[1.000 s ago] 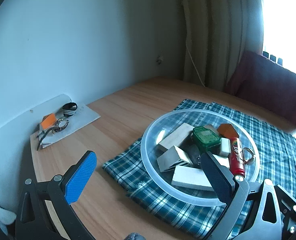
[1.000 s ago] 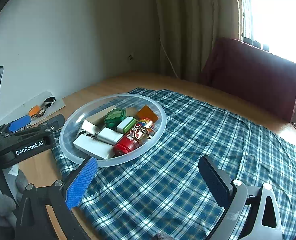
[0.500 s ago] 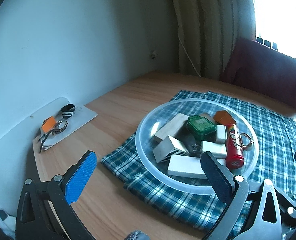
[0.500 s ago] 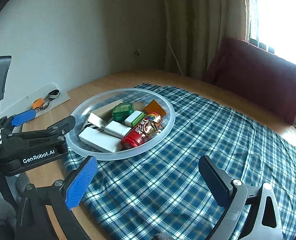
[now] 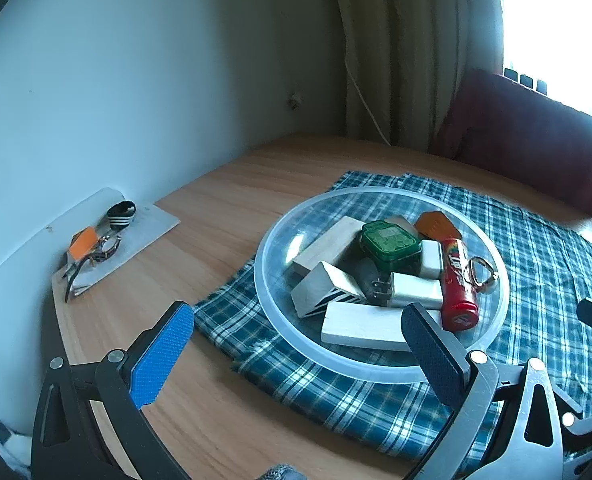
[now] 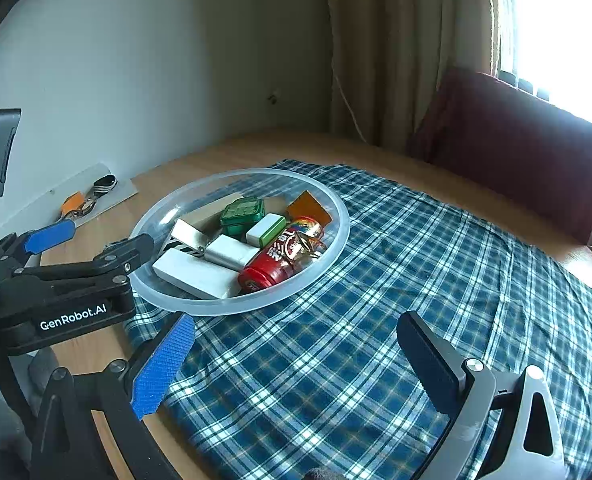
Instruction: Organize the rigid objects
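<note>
Rigid items piled in clear bowl (image 6: 338, 248) on plaid cloth (image 6: 416, 300).
L tongs (image 6: 91, 240), marked "GenRobot.AI", held spread beside bowl; R tongs (image 6: 296, 364) spread, empty, just in front of bowl.

We see a wooden table (image 5: 235, 184) set into the corner of a pale wall (image 5: 135, 80). Right of that corner hang beige curtains (image 5: 408, 48), then a bright window (image 6: 556, 32), with a dark red chair (image 6: 516, 144) below it at the table's far edge.
</note>
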